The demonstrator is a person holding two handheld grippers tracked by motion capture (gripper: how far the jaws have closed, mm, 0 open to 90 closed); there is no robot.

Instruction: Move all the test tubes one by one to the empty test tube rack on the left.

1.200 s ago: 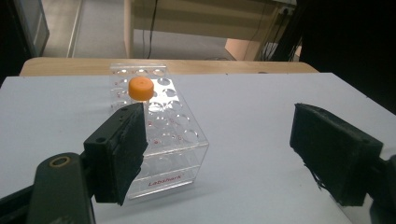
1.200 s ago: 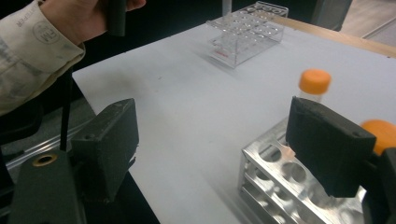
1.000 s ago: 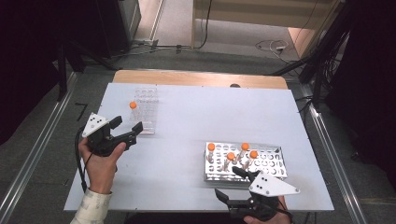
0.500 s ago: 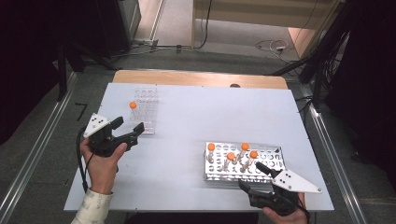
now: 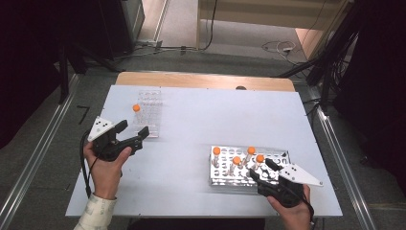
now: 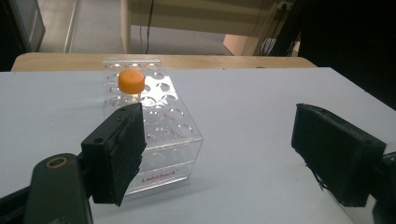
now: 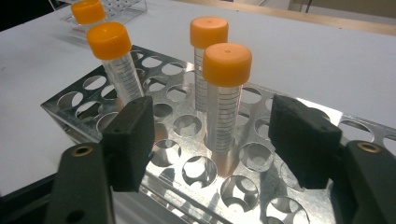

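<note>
A metal rack (image 5: 283,155) at the near right holds several orange-capped tubes. My right gripper (image 5: 260,168) reaches over its near edge. In the right gripper view its jaws (image 7: 217,144) stand either side of the nearest tube (image 7: 223,93) without touching it; they have just been closing and remain open. At the left, my left gripper (image 5: 134,130) is open and holds nothing. It points at a clear plastic rack (image 6: 161,123) that carries one orange-capped tube (image 6: 130,81), also visible from above as the clear rack (image 5: 149,117) with its tube (image 5: 136,108).
The white table (image 5: 201,124) has a wooden strip (image 5: 201,80) along its far edge. Metal rails run along the floor on both sides. Cables lie on the floor beyond the table.
My right gripper has moved forward and to the right over the metal rack's near edge, and its jaws have narrowed around a tube. The left hand has kept still.
</note>
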